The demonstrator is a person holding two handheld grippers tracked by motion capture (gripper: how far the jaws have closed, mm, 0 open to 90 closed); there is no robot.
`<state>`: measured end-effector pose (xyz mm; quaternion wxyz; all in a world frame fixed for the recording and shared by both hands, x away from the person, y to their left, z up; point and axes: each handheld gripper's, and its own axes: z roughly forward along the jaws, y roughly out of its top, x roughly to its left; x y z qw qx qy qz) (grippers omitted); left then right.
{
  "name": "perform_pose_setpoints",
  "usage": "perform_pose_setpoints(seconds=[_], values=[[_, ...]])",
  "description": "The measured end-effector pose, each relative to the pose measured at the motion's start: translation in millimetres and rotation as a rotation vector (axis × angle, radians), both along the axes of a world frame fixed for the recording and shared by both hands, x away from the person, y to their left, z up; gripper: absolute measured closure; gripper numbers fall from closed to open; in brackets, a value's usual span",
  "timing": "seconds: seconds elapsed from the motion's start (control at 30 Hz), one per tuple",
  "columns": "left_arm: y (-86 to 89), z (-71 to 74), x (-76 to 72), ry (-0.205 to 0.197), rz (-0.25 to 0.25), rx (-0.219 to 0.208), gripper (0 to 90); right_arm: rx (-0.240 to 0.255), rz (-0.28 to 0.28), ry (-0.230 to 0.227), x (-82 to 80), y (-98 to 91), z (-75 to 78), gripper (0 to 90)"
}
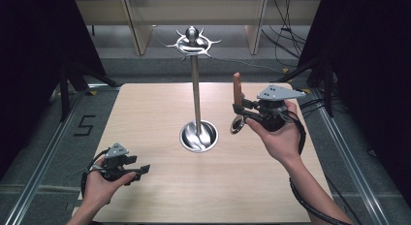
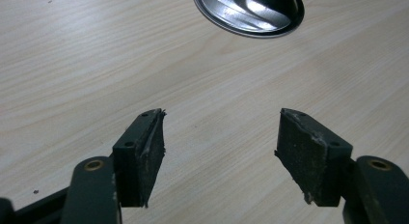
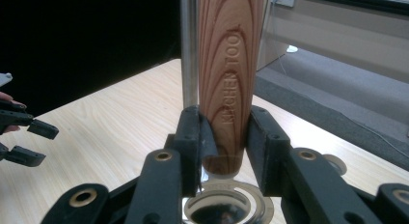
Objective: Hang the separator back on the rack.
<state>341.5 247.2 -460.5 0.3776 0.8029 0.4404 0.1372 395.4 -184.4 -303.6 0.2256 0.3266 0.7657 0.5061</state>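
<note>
My right gripper (image 1: 240, 108) is shut on a kitchen tool's wooden handle (image 1: 237, 88), held upright above the table to the right of the stand's pole (image 1: 196, 89). The tool's round metal head (image 1: 237, 124) hangs below the jaws. In the right gripper view both pads of the right gripper (image 3: 226, 137) press the wooden handle (image 3: 230, 64), the metal head (image 3: 224, 207) shines beneath, and the pole (image 3: 189, 50) rises just behind. My left gripper (image 1: 140, 170) rests low at the table's front left, open. In its own view the left gripper (image 2: 219, 151) has bare table between the jaws.
The stand has a round steel base dish (image 1: 198, 136) at the table's centre and a crown of hooks (image 1: 193, 42) on top. The base dish (image 2: 248, 11) lies ahead of the left gripper. The wooden table (image 1: 145, 108) is ringed by dark curtains, metal rails and cables.
</note>
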Motion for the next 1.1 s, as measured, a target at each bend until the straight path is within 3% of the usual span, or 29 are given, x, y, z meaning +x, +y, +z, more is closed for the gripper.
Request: perform_pose_setpoints(seconds=[0.13,0.17,0.2,0.27,0.5,0.53,0.57,0.67,0.7,0.73,0.87,0.9,0.93,1.1], values=[[0.7,0.9,0.1,0.007,-0.003,0.011,33.1,-0.006,0.007,-0.003,0.4,1.5,1.4,69.1],[0.6,0.7,0.1,0.007,0.0,0.008,33.1,-0.021,0.015,-0.025,1.8,1.3,1.7,69.1],[0.6,0.6,0.0,0.007,0.001,0.007,33.1,0.003,0.005,-0.003,0.3,3.0,1.4,69.1],[0.5,0.5,0.0,0.007,0.001,0.004,33.2,0.001,0.019,-0.022,2.0,3.0,2.0,69.1],[1.2,0.0,0.0,0.013,-0.002,0.011,33.1,-0.005,0.032,-0.016,1.6,6.8,5.4,69.1],[0.1,-0.5,-0.1,0.013,0.004,-0.004,33.1,0.006,0.028,-0.004,0.7,8.0,5.7,69.1],[0.6,0.2,-0.1,0.009,0.001,0.008,33.1,-0.003,0.037,-0.029,2.2,8.2,6.8,69.1],[1.9,0.6,0.1,0.009,-0.006,0.018,33.1,0.006,0.034,-0.013,1.6,9.6,7.8,69.1],[2.1,0.7,0.0,0.011,-0.007,0.02,33.1,0.014,0.026,-0.038,2.6,11.5,7.8,69.1],[0.7,-0.6,-0.3,0.0,0.005,-0.006,33.1,0.014,0.026,-0.038,2.6,11.5,7.8,69.1],[1.8,0.5,-0.6,0.0,0.0,0.009,33.1,-0.001,0.038,-0.038,3.7,11.3,10.2,69.1],[2.2,0.6,-0.6,0.002,-0.002,0.01,33.1,0.01,0.034,-0.019,3.1,12.0,10.4,69.1],[2.9,0.9,-0.5,0.003,-0.007,0.017,33.1,0.0,0.043,-0.038,4.4,12.3,11.1,69.1],[2.3,0.8,-0.7,0.003,-0.001,0.005,33.1,0.021,0.031,-0.034,4.0,15.6,11.8,69.1]])
